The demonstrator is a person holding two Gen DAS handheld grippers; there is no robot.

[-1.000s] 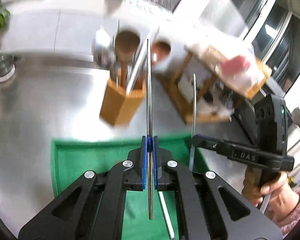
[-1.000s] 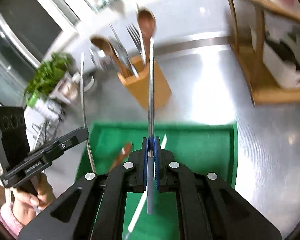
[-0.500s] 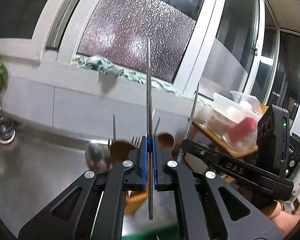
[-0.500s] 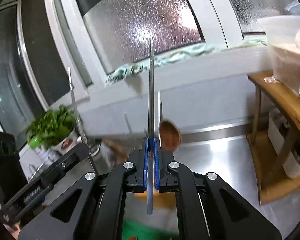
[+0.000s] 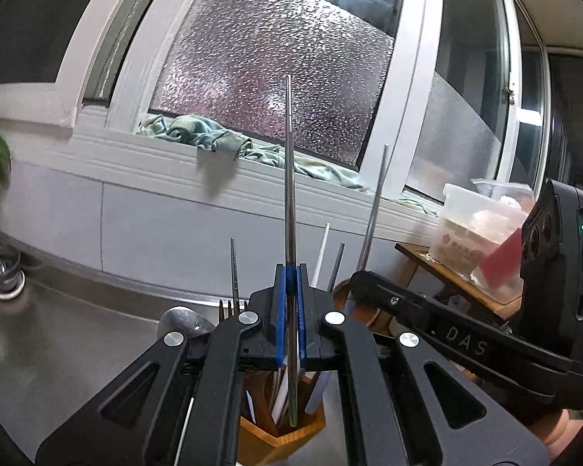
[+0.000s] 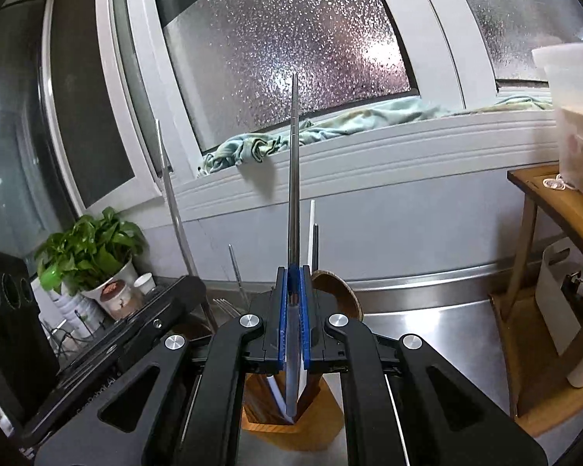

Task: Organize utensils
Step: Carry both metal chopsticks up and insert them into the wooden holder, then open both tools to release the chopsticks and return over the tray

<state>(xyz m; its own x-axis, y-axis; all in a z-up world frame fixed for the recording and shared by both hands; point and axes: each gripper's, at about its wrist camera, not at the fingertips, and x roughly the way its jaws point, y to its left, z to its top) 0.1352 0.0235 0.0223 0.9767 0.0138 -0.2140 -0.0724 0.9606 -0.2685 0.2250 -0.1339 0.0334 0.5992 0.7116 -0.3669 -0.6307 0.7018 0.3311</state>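
My left gripper is shut on a metal chopstick held upright, its lower end inside the wooden utensil holder right below. My right gripper is shut on a second metal chopstick, also upright, its lower end in the same holder. The holder contains forks, a metal spoon, a wooden spoon and white sticks. The right gripper shows in the left wrist view, close on the right.
The holder stands on a steel counter under a frosted window. A wooden rack with plastic boxes stands to the right. A potted plant and cups stand to the left.
Both grippers have tilted up from looking down at the green mat to level, and lowered the chopsticks' ends into the holder.
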